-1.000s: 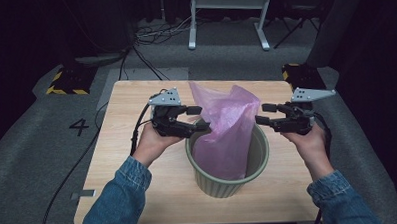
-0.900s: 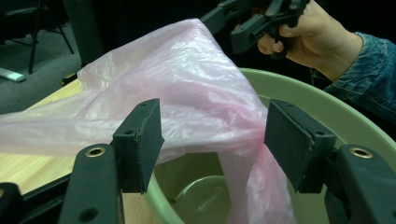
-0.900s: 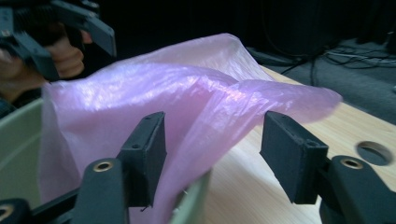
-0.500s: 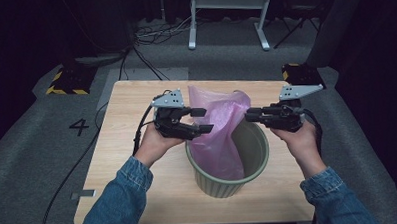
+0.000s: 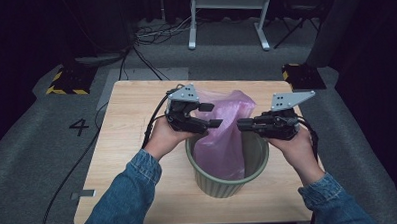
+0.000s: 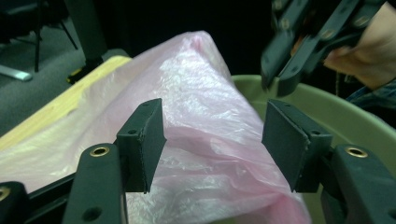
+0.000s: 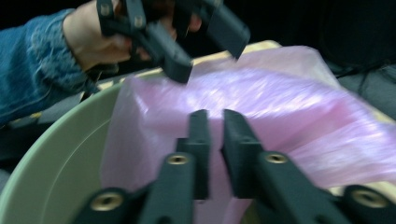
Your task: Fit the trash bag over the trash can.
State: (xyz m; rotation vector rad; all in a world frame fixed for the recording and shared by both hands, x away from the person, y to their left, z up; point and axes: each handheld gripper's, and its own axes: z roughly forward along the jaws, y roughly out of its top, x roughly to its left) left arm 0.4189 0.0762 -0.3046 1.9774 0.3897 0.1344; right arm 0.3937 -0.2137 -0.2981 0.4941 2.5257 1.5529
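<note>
Painted "4" on floor, nine o'clock of table. Left gripper agape, empty, over pink bag in green bin. Right gripper just closing, nearly shut; grip on bag unclear.

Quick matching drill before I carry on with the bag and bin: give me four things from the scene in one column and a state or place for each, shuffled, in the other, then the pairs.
Things:
1. left tongs
2. right tongs
3. pink plastic bag
4. green bin

States or places:
A. stands on the wooden table, near its front edge
B. jaws apart, bag film between them but not pressed
C. hangs into the bin, top bunched above the rim
D. jaws nearly together, having just been closing, by the bag film

Pairs: 1-B, 2-D, 3-C, 4-A
</note>
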